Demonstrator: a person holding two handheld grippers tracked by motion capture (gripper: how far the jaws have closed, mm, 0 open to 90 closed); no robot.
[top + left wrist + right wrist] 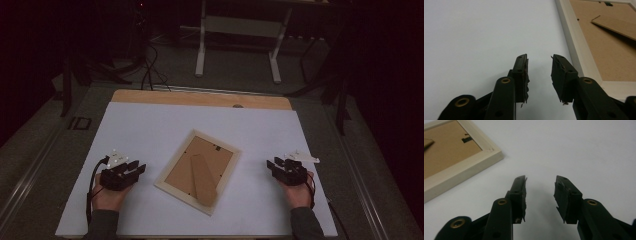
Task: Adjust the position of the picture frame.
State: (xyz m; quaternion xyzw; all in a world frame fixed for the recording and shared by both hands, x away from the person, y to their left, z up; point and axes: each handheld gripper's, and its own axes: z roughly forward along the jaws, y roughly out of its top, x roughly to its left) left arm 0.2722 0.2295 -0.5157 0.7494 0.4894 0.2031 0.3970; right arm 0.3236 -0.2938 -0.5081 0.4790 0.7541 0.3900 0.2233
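A pale wooden picture frame [198, 171] lies face down in the middle of the white sheet, its brown backboard and fold-out stand [205, 179] facing up. My left gripper [140, 167] rests on the sheet to the frame's left, open and holding nothing. In the left gripper view the frame's edge [574, 47] runs just to the right of the gripper [539, 58]. My right gripper [272, 164] rests to the frame's right, open and holding nothing. In the right gripper view a corner of the frame [491, 153] lies up and left of the gripper [541, 178].
The white sheet [150, 130] covers a wooden table whose far edge [200, 97] shows bare. Beyond the table stand white metal legs [201, 45] and dark cables on a grey floor. Bare sheet lies around both grippers.
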